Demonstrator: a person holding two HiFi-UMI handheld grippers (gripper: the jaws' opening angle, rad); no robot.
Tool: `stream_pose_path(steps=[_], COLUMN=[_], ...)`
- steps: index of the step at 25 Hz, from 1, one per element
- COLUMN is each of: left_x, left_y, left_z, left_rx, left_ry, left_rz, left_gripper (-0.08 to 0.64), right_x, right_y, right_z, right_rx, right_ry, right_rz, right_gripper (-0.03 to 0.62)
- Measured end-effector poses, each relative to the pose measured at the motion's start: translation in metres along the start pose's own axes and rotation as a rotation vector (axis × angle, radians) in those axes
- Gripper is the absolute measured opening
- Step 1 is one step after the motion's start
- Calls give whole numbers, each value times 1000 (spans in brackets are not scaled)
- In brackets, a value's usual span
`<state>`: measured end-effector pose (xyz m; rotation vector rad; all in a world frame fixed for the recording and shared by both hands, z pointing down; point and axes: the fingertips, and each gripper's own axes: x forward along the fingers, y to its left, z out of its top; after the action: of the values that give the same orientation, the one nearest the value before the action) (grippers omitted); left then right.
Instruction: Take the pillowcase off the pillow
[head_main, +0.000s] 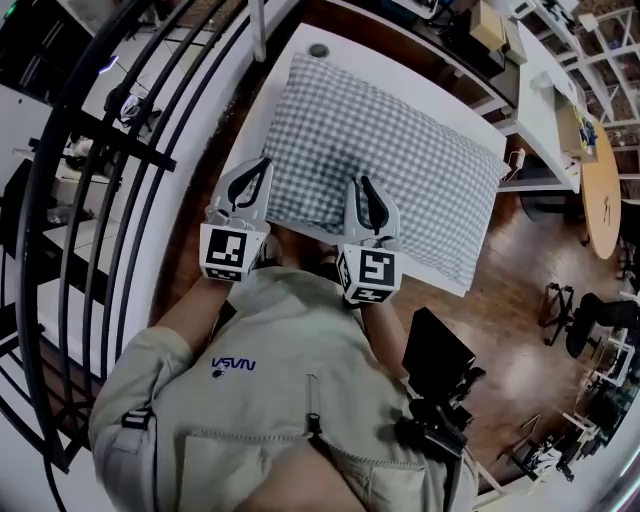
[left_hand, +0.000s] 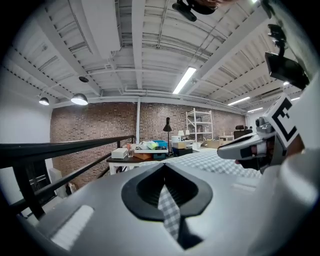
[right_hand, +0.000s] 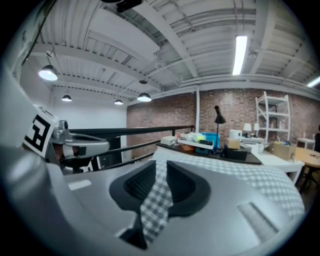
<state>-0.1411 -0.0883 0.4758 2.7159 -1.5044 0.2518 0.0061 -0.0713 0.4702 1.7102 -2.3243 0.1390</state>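
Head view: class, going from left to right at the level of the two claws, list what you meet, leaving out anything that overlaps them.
black railing → left claw → right claw → round wooden table

Brightness: all three views are bright and evenly lit, with a cool white tone.
Light sources: a long tube lamp (left_hand: 185, 80) and round pendant lamps (right_hand: 48, 73) shine from the ceiling.
Glare: these lamps are burnt out to plain white.
Shadows: soft; a dark band lies under the near edge of the pillowcase (head_main: 380, 150) in the head view.
Distortion: strong fisheye; the bars of the railing (head_main: 120, 140) bend into arcs, and the gripper views have black corners.
Focus: the grey foreground of the gripper views is soft, the brick wall (left_hand: 100, 125) is sharper.
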Motion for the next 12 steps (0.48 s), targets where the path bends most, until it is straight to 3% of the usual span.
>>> stream_pose_path(steps=[4,7,10,12], left_x=[-2,-12,-24,-27], left_y=[23,33,38,40], left_z=[-14,-21,-30,-38], left_rx=[8,-26,-42,-51], left_ry=[40,61,81,96], left_rz=[85,160,191,199], left_gripper=[5,5,5,6], right_x=[35,55,68,72], right_y=[46,68,66,54], right_z=[-46,-113,-155,-155], right_rx=[-78,-280,-537,-604], right_ry=[158,374,427,398], right_rz=[185,276,228,185], right_gripper=[168,264,254,128])
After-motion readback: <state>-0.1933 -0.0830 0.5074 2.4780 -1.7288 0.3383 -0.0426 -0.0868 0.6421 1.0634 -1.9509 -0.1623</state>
